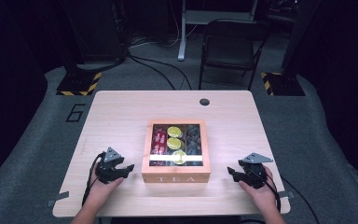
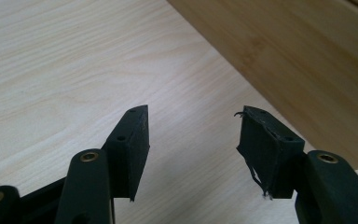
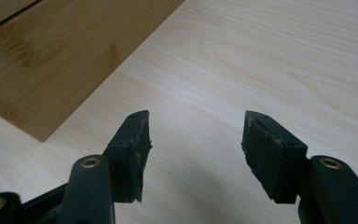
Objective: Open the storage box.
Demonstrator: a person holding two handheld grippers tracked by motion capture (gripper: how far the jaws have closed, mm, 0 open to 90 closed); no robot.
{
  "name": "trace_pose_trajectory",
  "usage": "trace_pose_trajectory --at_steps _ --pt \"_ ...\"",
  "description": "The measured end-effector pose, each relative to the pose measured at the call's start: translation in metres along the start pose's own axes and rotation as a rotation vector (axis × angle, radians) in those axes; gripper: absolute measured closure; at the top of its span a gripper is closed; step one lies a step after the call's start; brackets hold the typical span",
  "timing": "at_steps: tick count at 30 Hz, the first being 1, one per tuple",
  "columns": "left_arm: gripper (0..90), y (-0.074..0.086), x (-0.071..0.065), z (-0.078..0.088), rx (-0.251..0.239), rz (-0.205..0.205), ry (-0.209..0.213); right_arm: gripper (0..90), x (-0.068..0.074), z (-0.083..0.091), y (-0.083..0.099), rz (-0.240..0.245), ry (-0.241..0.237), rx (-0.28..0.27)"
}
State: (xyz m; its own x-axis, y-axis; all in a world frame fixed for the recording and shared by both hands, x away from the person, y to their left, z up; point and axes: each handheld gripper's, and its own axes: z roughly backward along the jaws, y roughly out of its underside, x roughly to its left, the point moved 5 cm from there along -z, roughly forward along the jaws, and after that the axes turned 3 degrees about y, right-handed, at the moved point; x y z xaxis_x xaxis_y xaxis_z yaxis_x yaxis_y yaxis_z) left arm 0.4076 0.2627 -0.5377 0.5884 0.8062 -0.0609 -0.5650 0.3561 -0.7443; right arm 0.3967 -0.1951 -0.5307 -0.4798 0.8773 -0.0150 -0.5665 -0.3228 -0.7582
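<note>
1. A square wooden tea box [image 1: 175,176] with a clear window lid and "TEA" lettered on its front wall sits mid-table on the pale wood-grain table [image 1: 121,112].
2. The left gripper [image 1: 127,169] lies just beside the box's left wall, tips pointing at it, jaws apart with nothing between them; in the left gripper view the box's wall [image 2: 298,70] stands close ahead.
3. The right gripper [image 1: 231,173] rests near the box's right side, jaws likewise apart and empty, the box's wall [image 3: 51,70] ahead to one side.
</note>
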Motion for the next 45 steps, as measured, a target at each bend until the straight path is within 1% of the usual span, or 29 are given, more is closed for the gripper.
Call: trace_pose_trajectory --at_steps 1,2,3,5,6,7,8,10,11,12,13,14,15,17,18,19,21,23,27,31,33,34,36,37,41,43,44,45 --pt "42.5 -0.001 -0.002 0.001 0.001 -0.005 0.007 41.6 0.002 0.002 0.000 0.003 -0.002 -0.006" --pt "42.6 -0.001 -0.004 0.003 -0.002 -0.028 0.003 41.9 0.004 0.004 0.001 0.007 -0.006 -0.001" --pt "43.1 -0.002 -0.006 0.005 -0.004 -0.040 0.004 42.0 0.006 0.006 0.001 0.015 -0.011 -0.005" --pt "43.2 -0.004 -0.009 0.009 -0.024 -0.050 0.003 42.4 0.008 0.009 0.000 0.045 -0.007 -0.007" --pt "43.3 -0.005 -0.010 0.010 -0.033 -0.045 0.008 42.6 0.008 0.009 0.000 0.052 -0.010 -0.009" --pt "43.3 -0.005 -0.010 0.010 -0.042 -0.040 0.005 42.6 0.009 0.010 -0.001 0.048 -0.006 -0.014" --pt "43.3 -0.005 -0.010 0.011 -0.037 -0.040 0.013 42.5 0.009 0.011 -0.002 0.037 -0.008 -0.014" --pt "43.3 -0.005 -0.009 0.011 -0.035 -0.037 0.015 42.6 0.008 0.011 -0.002 0.024 -0.009 -0.020" --pt "43.3 -0.005 -0.008 0.011 -0.032 -0.034 0.013 42.6 0.008 0.010 -0.002 0.024 -0.012 -0.022" --pt "43.3 -0.005 -0.008 0.011 -0.034 -0.027 0.012 42.5 0.008 0.010 -0.001 0.027 -0.018 -0.011" --pt "43.2 -0.006 -0.008 0.012 -0.045 -0.020 0.010 42.6 0.009 0.010 -0.001 0.028 -0.018 -0.011" --pt "43.1 -0.006 -0.008 0.013 -0.050 -0.016 0.017 42.6 0.010 0.009 -0.002 0.039 -0.028 -0.011" --pt "42.8 -0.007 -0.008 0.014 -0.061 -0.009 0.009 42.6 0.011 0.010 -0.002 0.044 -0.033 -0.011" --pt "41.3 -0.007 -0.008 0.017 -0.067 -0.011 -0.009 42.6 0.012 0.010 -0.004 0.042 -0.033 -0.023" --pt "41.3 -0.008 -0.009 0.019 -0.069 -0.004 -0.008 42.9 0.013 0.011 -0.004 0.041 -0.041 -0.026" --pt "41.3 -0.008 -0.010 0.021 -0.076 0.000 -0.011 43.3 0.015 0.012 -0.005 0.045 -0.045 -0.039" --pt "41.3 -0.010 -0.010 0.025 -0.097 0.020 -0.009 44.1 0.017 0.015 -0.007 0.050 -0.047 -0.056" --pt "41.4 -0.011 -0.011 0.028 -0.107 0.027 -0.009 44.4 0.020 0.019 -0.008 0.044 -0.053 -0.068" --pt "41.6 -0.014 -0.014 0.034 -0.124 0.014 -0.010 44.4 0.024 0.024 -0.011 0.036 -0.069 -0.091" --pt "42.0 -0.016 -0.016 0.036 -0.113 -0.005 -0.016 44.5 0.027 0.024 -0.012 0.046 -0.076 -0.091" --pt "42.1 -0.016 -0.019 0.038 -0.110 -0.016 -0.009 44.5 0.030 0.025 -0.013 0.049 -0.081 -0.091" --pt "42.1 -0.017 -0.020 0.039 -0.117 -0.016 -0.003 44.4 0.032 0.025 -0.014 0.050 -0.083 -0.096" --pt "42.1 -0.019 -0.023 0.040 -0.130 -0.020 0.002 44.2 0.035 0.027 -0.016 0.067 -0.082 -0.102" --pt "42.1 -0.019 -0.024 0.042 -0.127 -0.022 0.009 44.1 0.036 0.028 -0.017 0.074 -0.080 -0.105" --pt "42.3 -0.020 -0.028 0.045 -0.142 -0.022 0.015 43.9 0.041 0.029 -0.021 0.046 -0.093 -0.118" --pt "42.4 -0.021 -0.030 0.046 -0.150 -0.010 0.019 43.9 0.043 0.032 -0.024 0.047 -0.094 -0.128" --pt "42.4 -0.021 -0.030 0.047 -0.161 -0.013 0.017 43.9 0.044 0.033 -0.025 0.040 -0.100 -0.136" --pt "42.4 -0.022 -0.031 0.048 -0.155 -0.015 0.025 43.9 0.045 0.034 -0.025 0.041 -0.105 -0.138"
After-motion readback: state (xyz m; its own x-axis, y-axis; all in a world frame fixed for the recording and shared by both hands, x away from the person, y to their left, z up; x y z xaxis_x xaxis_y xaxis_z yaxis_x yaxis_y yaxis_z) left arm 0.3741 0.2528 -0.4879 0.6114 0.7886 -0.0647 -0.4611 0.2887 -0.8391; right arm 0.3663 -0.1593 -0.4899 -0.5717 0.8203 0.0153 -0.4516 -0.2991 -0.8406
